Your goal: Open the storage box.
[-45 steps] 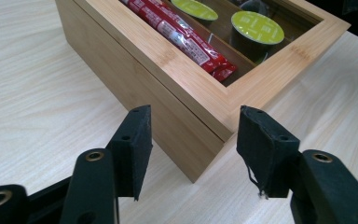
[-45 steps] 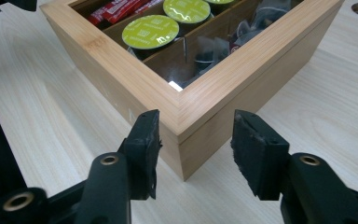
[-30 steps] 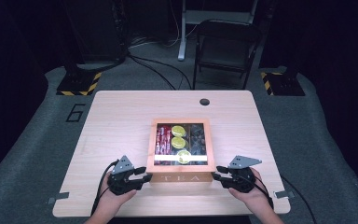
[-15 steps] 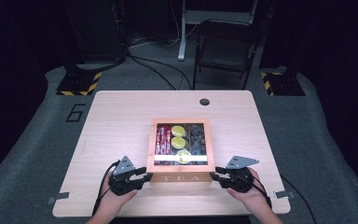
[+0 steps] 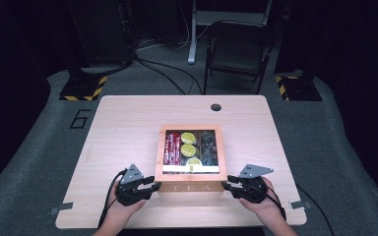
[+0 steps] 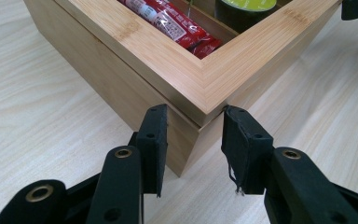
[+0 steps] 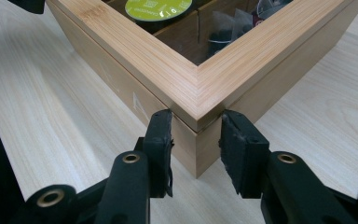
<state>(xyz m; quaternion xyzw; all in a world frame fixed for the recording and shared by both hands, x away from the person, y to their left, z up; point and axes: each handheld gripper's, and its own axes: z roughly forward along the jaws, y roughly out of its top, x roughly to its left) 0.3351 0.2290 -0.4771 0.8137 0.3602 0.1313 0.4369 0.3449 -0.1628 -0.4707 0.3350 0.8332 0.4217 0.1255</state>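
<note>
The 2 grippers, left gripper (image 5: 147,187) and right gripper (image 5: 232,186), pinch the tea box's (image 5: 191,174) front corners near the counter's (image 5: 128,128) front edge. Both jaws squeeze tight, probably to lift its lid evenly.

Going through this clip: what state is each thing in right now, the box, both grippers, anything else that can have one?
Tea box: upright on the table, windowed lid down, compartments filled.
Left gripper: jaws have just been closing, pads against the box's near left corner at the lid seam.
Right gripper: shut on the near right corner at the lid seam.
Folding chair: unfolded, standing behind the table.
</note>
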